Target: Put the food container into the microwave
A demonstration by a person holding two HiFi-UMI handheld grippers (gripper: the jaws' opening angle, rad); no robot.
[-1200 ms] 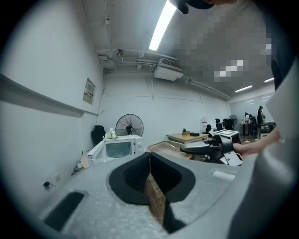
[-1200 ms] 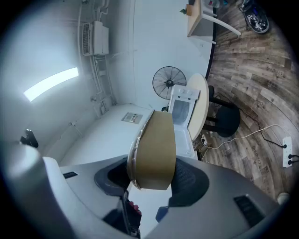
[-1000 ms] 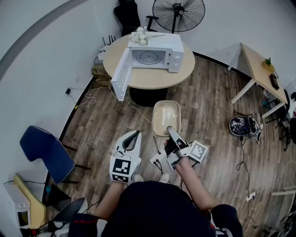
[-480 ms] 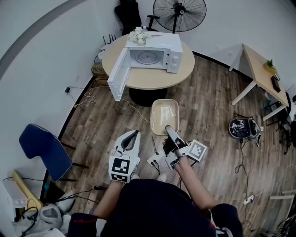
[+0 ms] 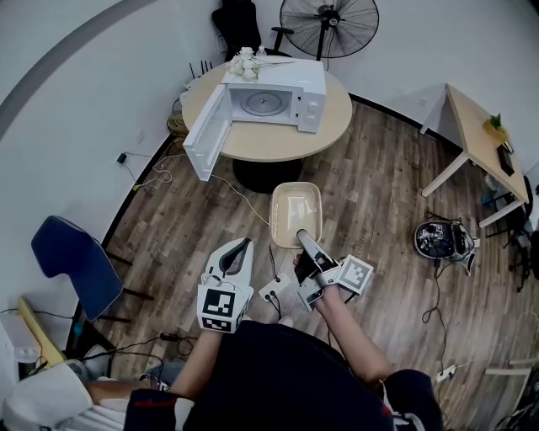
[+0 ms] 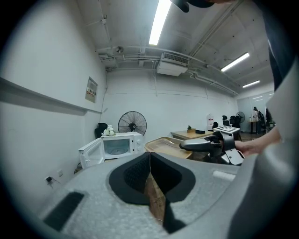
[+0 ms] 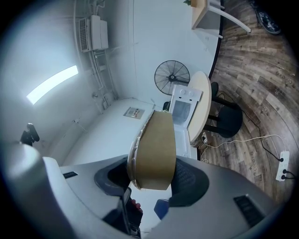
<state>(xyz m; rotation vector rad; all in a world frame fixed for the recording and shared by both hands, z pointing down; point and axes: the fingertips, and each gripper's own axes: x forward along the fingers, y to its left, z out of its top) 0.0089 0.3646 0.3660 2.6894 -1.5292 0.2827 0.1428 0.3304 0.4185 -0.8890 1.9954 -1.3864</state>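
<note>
Carrying: right gripper (image 5: pixel 301 239) clamped on food container (image 5: pixel 295 210); left gripper (image 5: pixel 243 246) pinched together, empty. Next: reach far microwave (image 5: pixel 274 103), door open, slide it in.

Office space (desk (image 5: pixel 476 126), pedestal fan (image 5: pixel 337 25), strip lights (image 6: pixel 159 21))

Round table (image 5: pixel 278 147) stood at 12 o'clock. On it sat a white microwave (image 5: pixel 286 99), door swung open toward 8 o'clock, and a small white cluster (image 5: pixel 246 64) at its 11 o'clock edge. The wood floor (image 5: pixel 379 202) carried a power strip (image 5: pixel 271 292) and a trailing cable (image 5: pixel 240 198).
</note>
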